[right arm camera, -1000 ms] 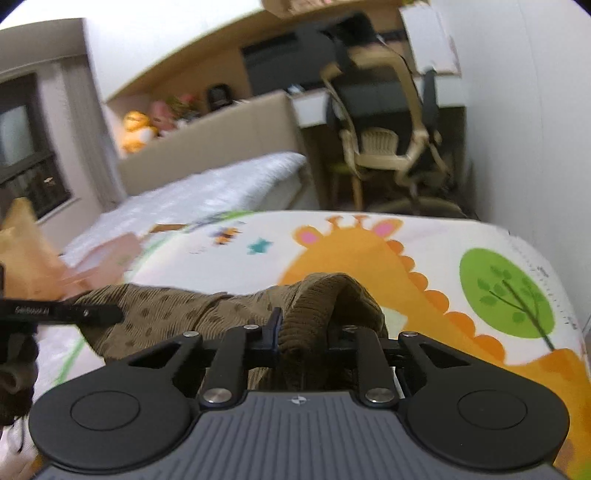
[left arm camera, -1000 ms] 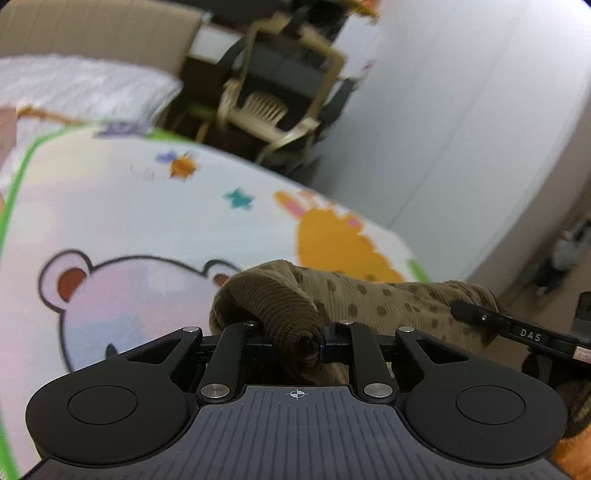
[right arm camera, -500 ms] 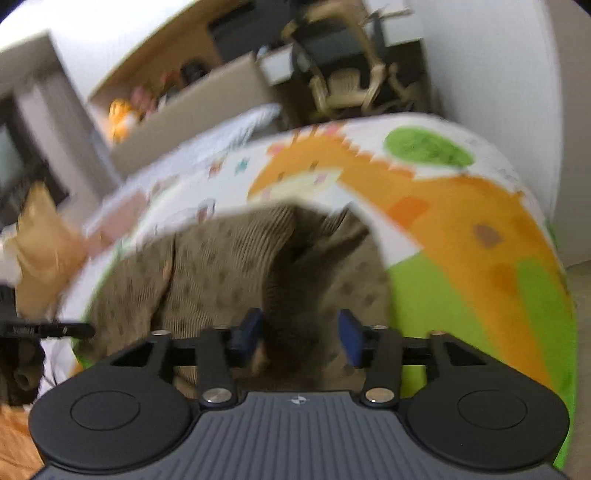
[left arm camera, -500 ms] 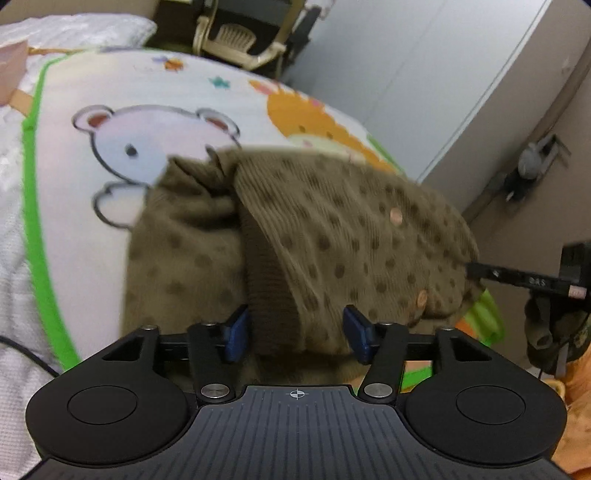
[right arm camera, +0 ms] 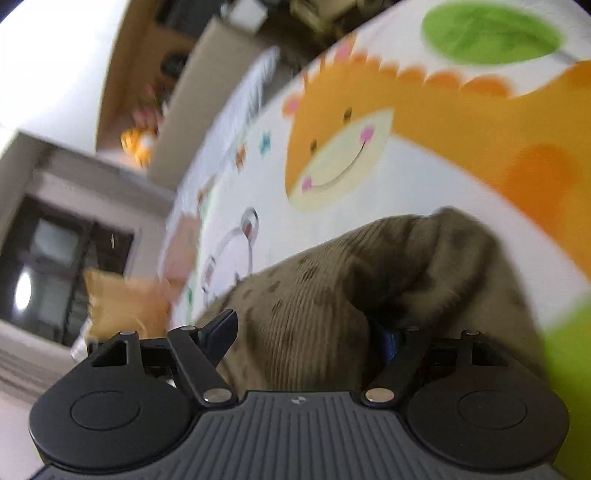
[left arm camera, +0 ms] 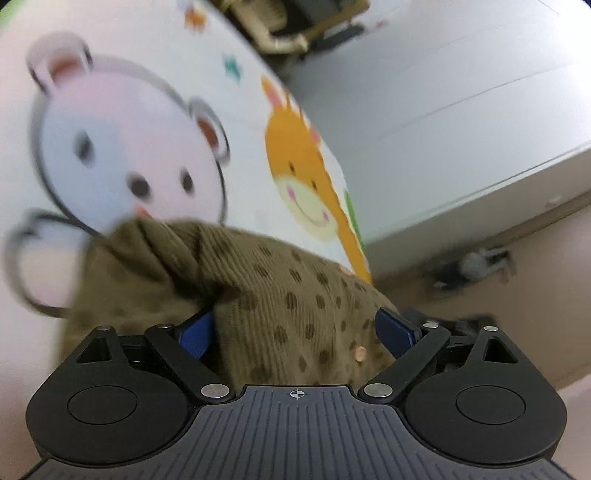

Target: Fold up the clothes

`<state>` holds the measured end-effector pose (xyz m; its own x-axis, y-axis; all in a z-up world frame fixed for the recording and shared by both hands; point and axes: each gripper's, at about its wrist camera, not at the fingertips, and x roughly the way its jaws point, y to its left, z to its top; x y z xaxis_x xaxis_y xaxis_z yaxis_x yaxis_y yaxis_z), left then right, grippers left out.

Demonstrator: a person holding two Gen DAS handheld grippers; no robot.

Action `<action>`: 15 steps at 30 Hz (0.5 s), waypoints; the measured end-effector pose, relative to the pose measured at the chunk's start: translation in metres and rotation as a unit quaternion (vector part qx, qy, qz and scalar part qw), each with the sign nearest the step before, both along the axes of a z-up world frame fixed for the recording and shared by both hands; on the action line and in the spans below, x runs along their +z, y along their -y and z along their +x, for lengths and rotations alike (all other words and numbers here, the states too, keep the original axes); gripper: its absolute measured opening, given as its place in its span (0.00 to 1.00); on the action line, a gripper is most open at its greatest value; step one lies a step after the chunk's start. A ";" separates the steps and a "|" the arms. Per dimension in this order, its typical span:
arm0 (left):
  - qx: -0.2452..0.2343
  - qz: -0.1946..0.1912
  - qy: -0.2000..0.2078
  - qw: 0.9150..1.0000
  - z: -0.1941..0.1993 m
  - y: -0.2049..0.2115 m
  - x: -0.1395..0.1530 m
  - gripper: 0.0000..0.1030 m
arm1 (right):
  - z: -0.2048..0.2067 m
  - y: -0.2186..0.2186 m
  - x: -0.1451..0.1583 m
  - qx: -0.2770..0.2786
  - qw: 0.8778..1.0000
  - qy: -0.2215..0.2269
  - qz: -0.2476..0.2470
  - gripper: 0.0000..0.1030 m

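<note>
An olive-brown corduroy garment with dark dots (left arm camera: pixel 280 295) lies folded on a cartoon play mat (left arm camera: pixel 147 122). It also shows in the right wrist view (right arm camera: pixel 332 306). My left gripper (left arm camera: pixel 295 330) is open, its blue pads (left arm camera: pixel 194 334) wide apart on either side of the cloth's near edge. My right gripper (right arm camera: pixel 306 332) is open too, its fingers (right arm camera: pixel 221 332) spread around the near fold of the same garment. The cloth lies loose between the jaws of both grippers.
The mat (right arm camera: pixel 369 155) shows a white bear (left arm camera: pixel 129 155) and an orange giraffe (left arm camera: pixel 306 177). An orange cloth (right arm camera: pixel 122 306) lies at the mat's left in the right wrist view. A chair (left arm camera: pixel 288 26) stands beyond the mat, a white wall (left arm camera: pixel 461 110) to the right.
Both grippers were shut on the garment and held it up. They have laid it on the mat, opened wide and let it go.
</note>
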<state>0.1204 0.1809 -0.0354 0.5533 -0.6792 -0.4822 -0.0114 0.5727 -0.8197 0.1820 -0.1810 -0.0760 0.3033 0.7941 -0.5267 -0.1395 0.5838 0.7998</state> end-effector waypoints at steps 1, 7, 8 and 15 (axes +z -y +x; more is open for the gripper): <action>-0.008 -0.011 -0.008 1.000 0.010 0.001 -0.008 0.93 | 0.011 -0.009 -0.002 0.009 1.000 0.005 -0.005 0.73; 0.024 0.055 0.077 0.995 0.073 0.001 0.022 0.93 | 0.055 -0.041 0.034 -0.013 0.987 0.157 -0.039 0.72; 0.030 0.084 0.105 0.991 0.080 0.002 0.033 0.93 | 0.059 -0.044 0.040 -0.017 0.981 0.183 -0.055 0.72; 0.025 0.251 0.167 0.953 0.080 0.015 0.053 0.93 | 0.062 -0.053 0.034 -0.027 0.938 0.215 -0.272 0.75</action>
